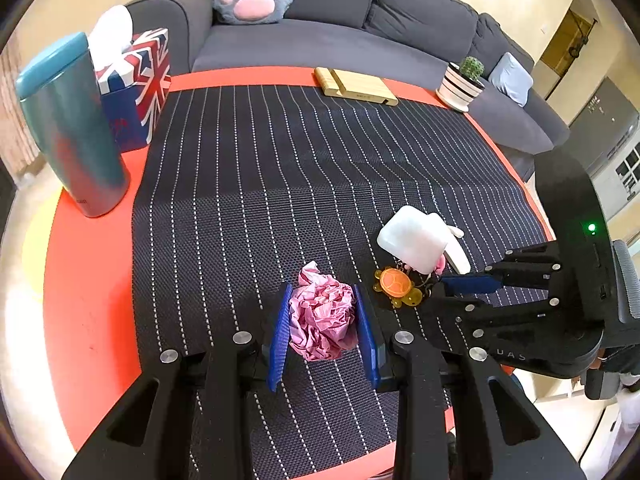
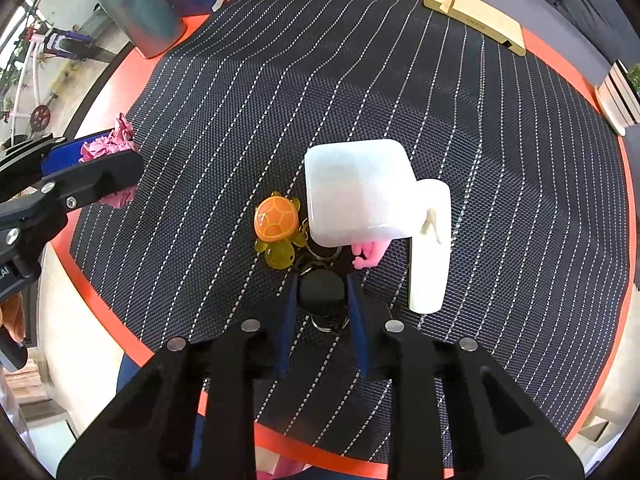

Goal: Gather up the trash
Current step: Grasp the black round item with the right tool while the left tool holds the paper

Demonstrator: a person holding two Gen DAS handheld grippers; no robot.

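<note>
A crumpled pink paper wad [image 1: 322,314] lies on the striped mat between the blue pads of my left gripper [image 1: 323,326], which touch its sides. It also shows in the right wrist view [image 2: 109,141]. My right gripper [image 2: 322,302] has its pads against a black key fob [image 2: 322,290] on a keyring with an orange turtle charm [image 2: 277,220] and a white earbud case [image 2: 358,192]. The right gripper also shows in the left wrist view [image 1: 472,282], beside the turtle charm [image 1: 396,284].
A teal tumbler [image 1: 68,128] and a Union Jack tissue box [image 1: 136,84] stand at the left on the round orange table [image 1: 88,280]. A wooden stand [image 1: 356,86] and a potted cactus [image 1: 464,80] sit at the far edge. A grey sofa [image 1: 320,40] is behind.
</note>
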